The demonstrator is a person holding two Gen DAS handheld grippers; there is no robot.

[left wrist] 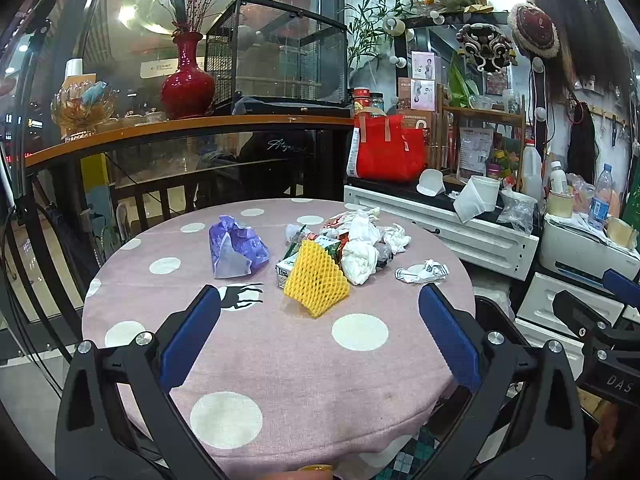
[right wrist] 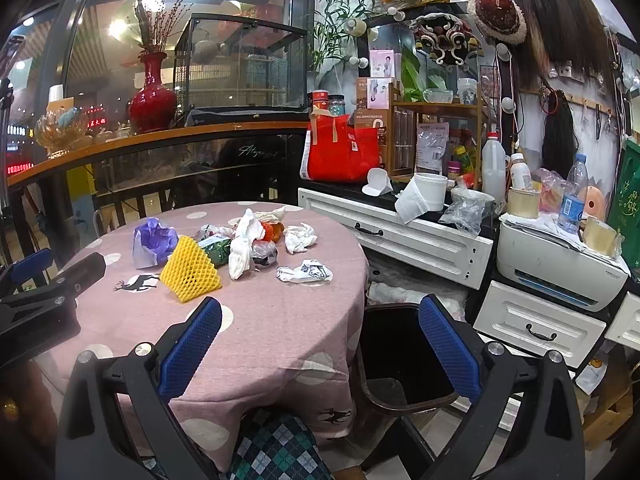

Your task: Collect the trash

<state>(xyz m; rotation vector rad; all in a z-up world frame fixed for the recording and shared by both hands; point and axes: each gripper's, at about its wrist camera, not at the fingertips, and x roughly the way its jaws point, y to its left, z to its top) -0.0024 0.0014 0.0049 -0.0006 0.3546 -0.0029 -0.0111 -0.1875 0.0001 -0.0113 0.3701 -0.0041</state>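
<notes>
Both tongs stand fully open with nothing between the blue ribbed pads, tilted slightly downward. The left tongs [left wrist: 320,312] hover over the near half of the round surface covered in a pink cloth with white dots [left wrist: 280,360]; the right tongs [right wrist: 320,316] hang at that surface's right edge, above a dark, open bin [right wrist: 400,360] standing on the floor just beside it. The trash lies on the far half of the surface, apart from both tongs. A yellow foam mesh sleeve, wedge-shaped [left wrist: 316,280], is nearest, leaning against a small green-and-white drink carton [left wrist: 288,268]. Left of these sits a crumpled purple plastic wrapper [left wrist: 236,252]. Behind and right of the mesh lies a heap of crumpled white tissues [left wrist: 360,256] mixed with bits of packaging. A flattened white printed wrapper [left wrist: 422,272] lies alone near the right edge. In the right wrist view, the left tongs' black frame shows at the left margin. A checked cloth [right wrist: 276,448] shows at the bottom.
</notes>
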